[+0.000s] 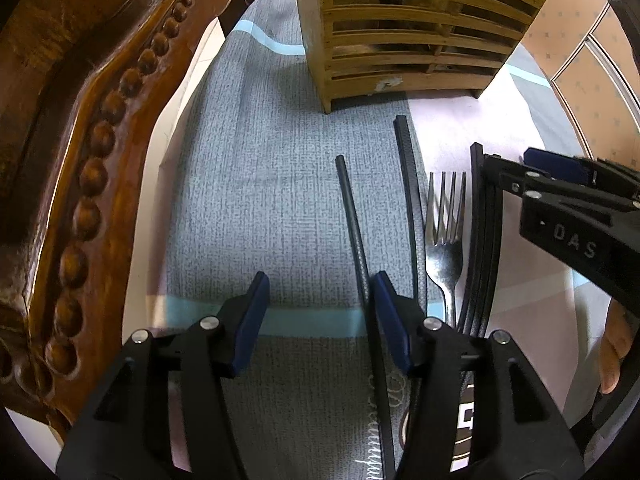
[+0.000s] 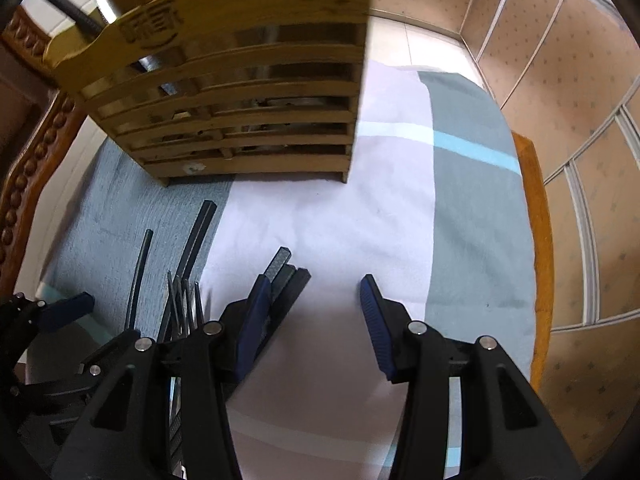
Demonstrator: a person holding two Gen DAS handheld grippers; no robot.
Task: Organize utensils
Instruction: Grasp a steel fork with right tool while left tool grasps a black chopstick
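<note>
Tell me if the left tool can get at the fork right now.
Probably yes: the left tool stands open, and the fork lies bare on the cloth just beside it, though chopsticks crowd it closely.

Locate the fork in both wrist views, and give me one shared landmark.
Left wrist: fork right of centre, tines pointing up the picture, between dark chopsticks.
Right wrist: fork lower left, mostly hidden behind the right gripper.
Shared landmark: slatted bamboo utensil holder, top of both.

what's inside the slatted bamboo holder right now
Through the slats of the bamboo holder only dark gaps and a few pale, blurred shapes show, so its contents cannot be told. The fork and black chopsticks lie outside it on the cloth.
</note>
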